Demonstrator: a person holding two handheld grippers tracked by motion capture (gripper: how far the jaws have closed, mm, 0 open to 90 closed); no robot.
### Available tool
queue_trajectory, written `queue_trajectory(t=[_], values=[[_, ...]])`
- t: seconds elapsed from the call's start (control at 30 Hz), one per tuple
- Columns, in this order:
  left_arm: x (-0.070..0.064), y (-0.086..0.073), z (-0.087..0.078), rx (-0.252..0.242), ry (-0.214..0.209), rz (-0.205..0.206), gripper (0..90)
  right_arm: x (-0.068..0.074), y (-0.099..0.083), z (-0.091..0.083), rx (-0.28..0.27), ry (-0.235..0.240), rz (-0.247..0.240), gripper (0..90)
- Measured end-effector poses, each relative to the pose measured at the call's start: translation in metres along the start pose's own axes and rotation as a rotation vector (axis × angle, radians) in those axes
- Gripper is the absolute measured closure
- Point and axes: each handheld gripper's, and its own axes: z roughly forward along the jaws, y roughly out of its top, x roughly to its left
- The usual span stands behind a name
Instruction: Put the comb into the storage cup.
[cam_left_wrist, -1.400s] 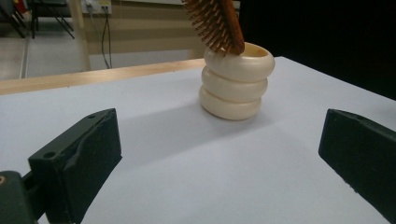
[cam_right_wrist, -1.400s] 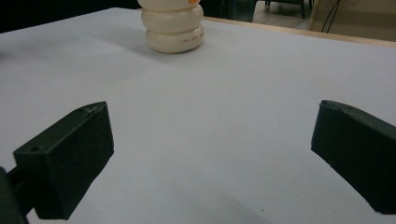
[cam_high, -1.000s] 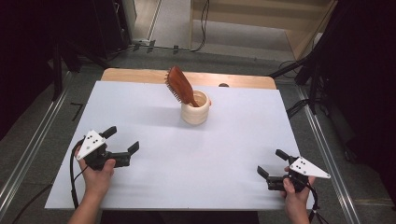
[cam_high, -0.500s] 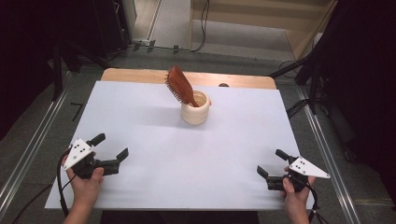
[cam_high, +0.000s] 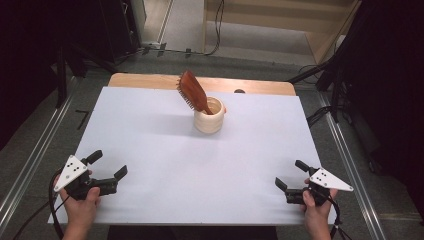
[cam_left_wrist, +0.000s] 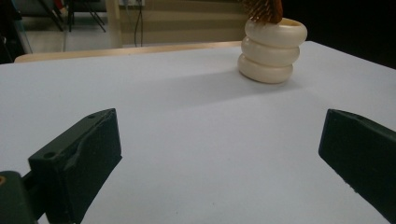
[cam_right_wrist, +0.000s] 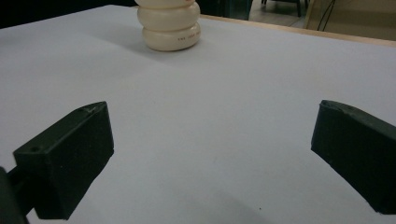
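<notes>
i take the cream ribbed cup (cam_high: 209, 116) as my landmark. it stands upright on the white worktop (cam_high: 165, 150), toward the far edge and a little right of the middle. in the left gripper view it shows as three stacked rings (cam_left_wrist: 271, 50).

a brown wooden hairbrush (cam_high: 192, 91) stands handle-down in the cup, head tilted up and away to the cup's far left, bristles facing down-left. its bristles just clip the top of the left gripper view (cam_left_wrist: 262, 9).

my left tool (cam_high: 107, 165) is well apart from the cup, at the near left corner of the worktop, held in my left hand (cam_high: 80, 200). jaws spread wide, nothing between them, pointing roughly toward the cup.

my right tool (cam_high: 291, 174) is well apart from the cup, at the near right corner, in my right hand (cam_high: 316, 210). jaws also spread wide, nothing between them. in the right gripper view the cup (cam_right_wrist: 170, 25) sits beyond and left of the gap.

bare worktop lies between both tools and the cup.
</notes>
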Motion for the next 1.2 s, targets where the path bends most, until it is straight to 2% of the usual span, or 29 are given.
queue_trajectory(t=[0.33,0.4,0.5,0.83,1.0,1.1,1.2], values=[[0.008,-0.007,-0.010,0.022,0.012,0.016,0.0,-0.001,0.000,-0.001,-0.004,-0.002,0.002,0.0],[0.012,-0.008,-0.012,0.024,0.019,0.014,0.0,-0.001,0.000,-0.001,-0.004,-0.001,0.003,0.0],[0.018,-0.009,-0.013,0.015,0.025,-0.010,0.0,-0.001,0.000,-0.001,-0.007,0.004,0.002,0.0],[0.024,-0.012,-0.016,0.070,0.046,0.050,0.0,-0.003,0.000,-0.001,-0.014,0.009,0.011,0.0],[0.031,-0.014,-0.018,0.051,0.027,0.000,0.0,-0.003,0.000,-0.001,-0.013,0.009,0.010,0.0],[0.032,-0.015,-0.019,0.041,0.018,-0.007,0.0,-0.003,-0.001,-0.001,-0.014,0.007,0.011,0.0],[0.033,-0.016,-0.020,0.027,0.012,-0.031,0.0,-0.003,-0.001,-0.001,-0.014,0.006,0.011,0.0]])
